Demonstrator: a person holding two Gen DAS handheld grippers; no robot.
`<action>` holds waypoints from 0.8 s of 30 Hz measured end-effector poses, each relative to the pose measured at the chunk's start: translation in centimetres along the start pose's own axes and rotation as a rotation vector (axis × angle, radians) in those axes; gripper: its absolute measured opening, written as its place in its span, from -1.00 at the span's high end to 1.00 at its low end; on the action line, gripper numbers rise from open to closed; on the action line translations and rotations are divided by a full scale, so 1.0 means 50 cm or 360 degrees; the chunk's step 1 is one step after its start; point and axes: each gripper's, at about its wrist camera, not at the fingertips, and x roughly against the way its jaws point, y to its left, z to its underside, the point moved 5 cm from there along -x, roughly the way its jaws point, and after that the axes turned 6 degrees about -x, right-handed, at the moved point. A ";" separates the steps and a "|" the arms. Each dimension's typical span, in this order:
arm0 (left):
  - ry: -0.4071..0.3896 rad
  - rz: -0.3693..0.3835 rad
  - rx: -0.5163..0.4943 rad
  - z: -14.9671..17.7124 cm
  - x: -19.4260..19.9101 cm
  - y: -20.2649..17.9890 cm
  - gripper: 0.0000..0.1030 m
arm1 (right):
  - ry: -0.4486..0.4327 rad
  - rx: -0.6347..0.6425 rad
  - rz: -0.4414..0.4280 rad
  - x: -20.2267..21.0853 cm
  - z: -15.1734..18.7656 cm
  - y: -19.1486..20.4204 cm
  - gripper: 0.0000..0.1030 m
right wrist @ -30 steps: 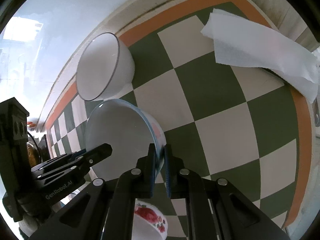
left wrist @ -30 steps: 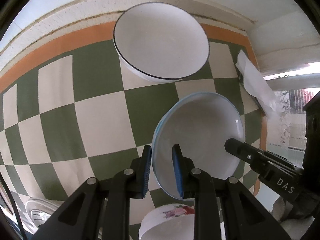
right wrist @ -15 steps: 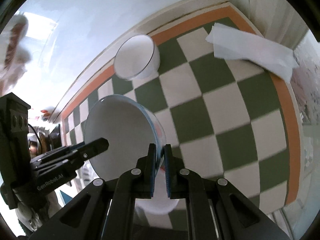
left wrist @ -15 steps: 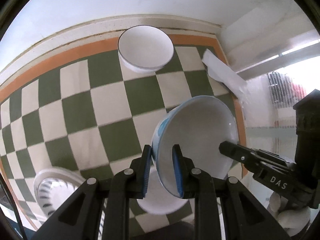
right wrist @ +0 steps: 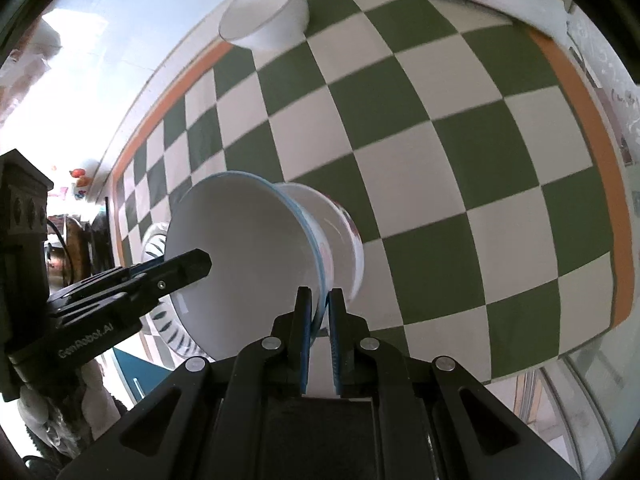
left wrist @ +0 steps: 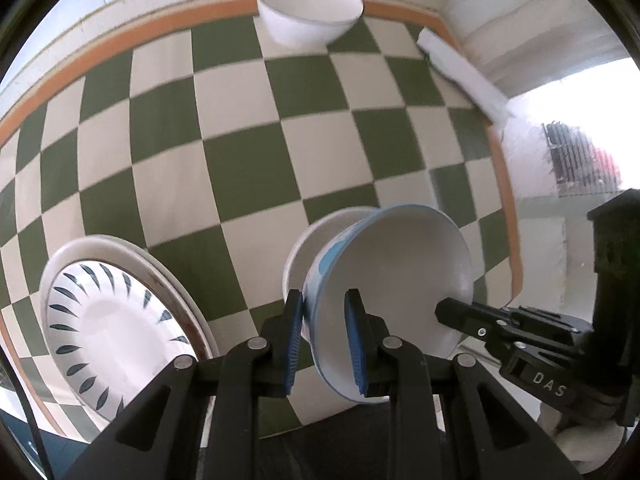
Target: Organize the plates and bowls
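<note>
A white bowl with a blue rim (left wrist: 400,272) hangs tilted over the checked tabletop, held from two sides. My left gripper (left wrist: 324,336) is shut on its near rim, one pad inside and one outside. My right gripper (right wrist: 320,312) is shut on the opposite rim of the same bowl (right wrist: 248,256). Each gripper also shows in the other's view: the right gripper (left wrist: 444,312) and the left gripper (right wrist: 204,264). Just beneath the held bowl stands a white bowl with a flower print (right wrist: 344,240); whether the two touch I cannot tell.
A white bowl with a thin dark rim (left wrist: 310,12) stands at the far orange border, by the wall. A plate with a dark leaf pattern (left wrist: 100,320) lies near left. A white paper towel (left wrist: 460,76) lies at the far right corner. The table's right edge is close.
Both grippers have carried the blue-rimmed bowl back from the dark-rimmed bowl and a little upward. The leaf-pattern plate and more of the flower-print bowl have come into view.
</note>
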 end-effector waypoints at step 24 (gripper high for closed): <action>0.0120 -0.0013 0.0040 0.005 -0.057 0.004 0.63 | 0.0036 0.0008 0.0104 -0.062 -0.028 -0.011 0.79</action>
